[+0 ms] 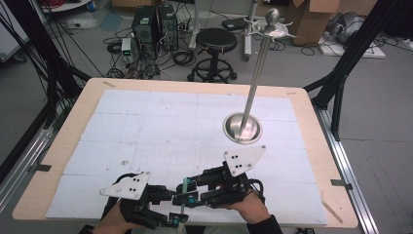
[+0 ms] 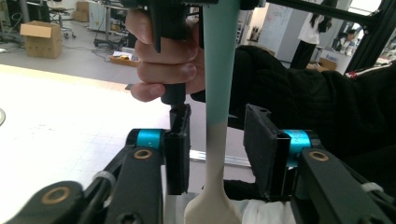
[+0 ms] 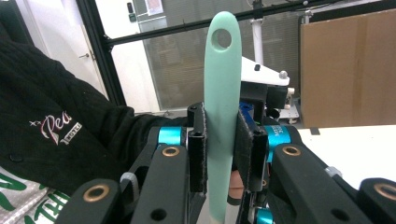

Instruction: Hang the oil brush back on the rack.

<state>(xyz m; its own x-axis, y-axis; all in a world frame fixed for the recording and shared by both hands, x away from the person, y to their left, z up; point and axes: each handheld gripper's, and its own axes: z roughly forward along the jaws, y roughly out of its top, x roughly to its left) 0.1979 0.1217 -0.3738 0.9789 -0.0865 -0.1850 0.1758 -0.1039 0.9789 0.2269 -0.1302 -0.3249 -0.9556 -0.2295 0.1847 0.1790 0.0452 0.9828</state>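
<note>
Low, near table edge (image 1: pixel 311 225), right hand-held gripper (image 1: pixel 186 191) clamping spatula (image 1: pixel 184 191)

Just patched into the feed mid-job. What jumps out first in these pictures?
At the near edge of the table, the right gripper is shut on a mint-green utensil handle with a hanging hole at its tip. The left gripper stands open around the same utensil's cream lower part, jaws apart from it on both sides. Farther back on the right, a tall metal stand rises from a round base.
</note>
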